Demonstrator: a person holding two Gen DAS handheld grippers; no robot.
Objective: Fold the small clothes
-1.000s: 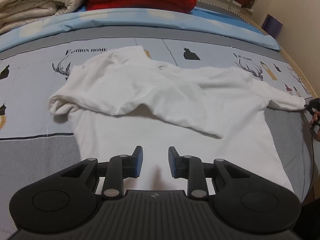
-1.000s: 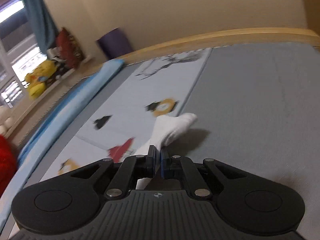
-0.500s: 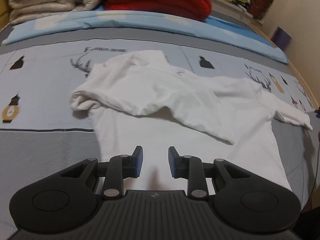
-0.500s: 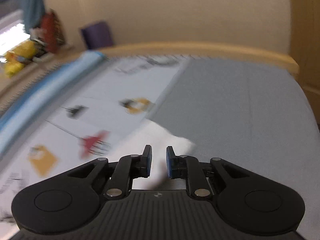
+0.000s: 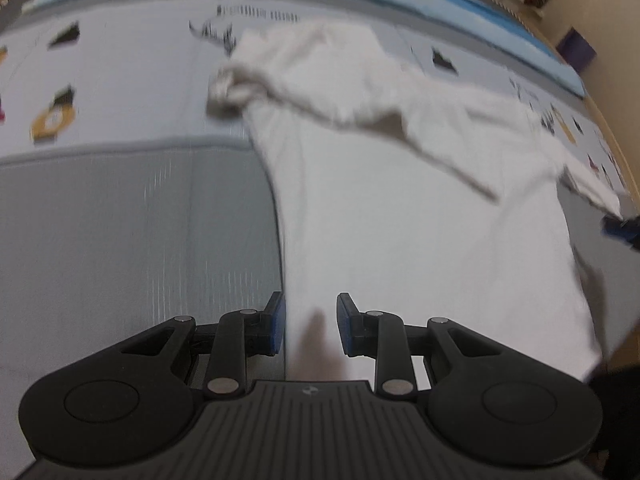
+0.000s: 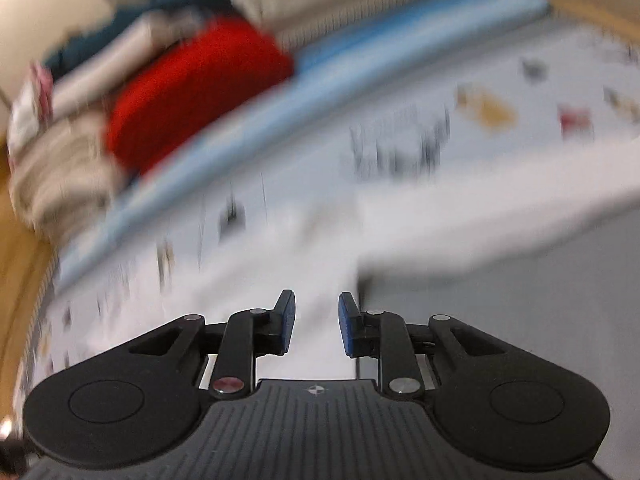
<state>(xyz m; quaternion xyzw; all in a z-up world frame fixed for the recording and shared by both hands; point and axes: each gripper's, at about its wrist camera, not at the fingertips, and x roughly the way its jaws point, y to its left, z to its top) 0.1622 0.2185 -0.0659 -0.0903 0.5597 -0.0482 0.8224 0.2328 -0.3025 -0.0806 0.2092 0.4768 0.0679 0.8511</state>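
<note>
A white long-sleeved shirt (image 5: pixel 400 200) lies spread on the bed, its left sleeve folded across the chest and its right sleeve stretched out to the right. My left gripper (image 5: pixel 310 322) is open and empty, just above the shirt's lower left hem edge. My right gripper (image 6: pixel 316 320) is open and empty over the shirt; the white cloth (image 6: pixel 460 216) shows blurred ahead of it. The right gripper's blue pad (image 5: pixel 620 226) shows at the sleeve end in the left wrist view.
The bed has a grey and light-blue printed cover (image 5: pixel 120 220). A red blanket (image 6: pixel 192 88) and beige folded bedding (image 6: pixel 60 168) are stacked at the bed's far side. A wooden bed frame (image 6: pixel 20 280) runs along the edge. A purple box (image 5: pixel 578 46) stands by the wall.
My right gripper has opened, let go of the sleeve end and swung round to face the bed's far side. My left gripper has shifted left to the hem's left edge, still open.
</note>
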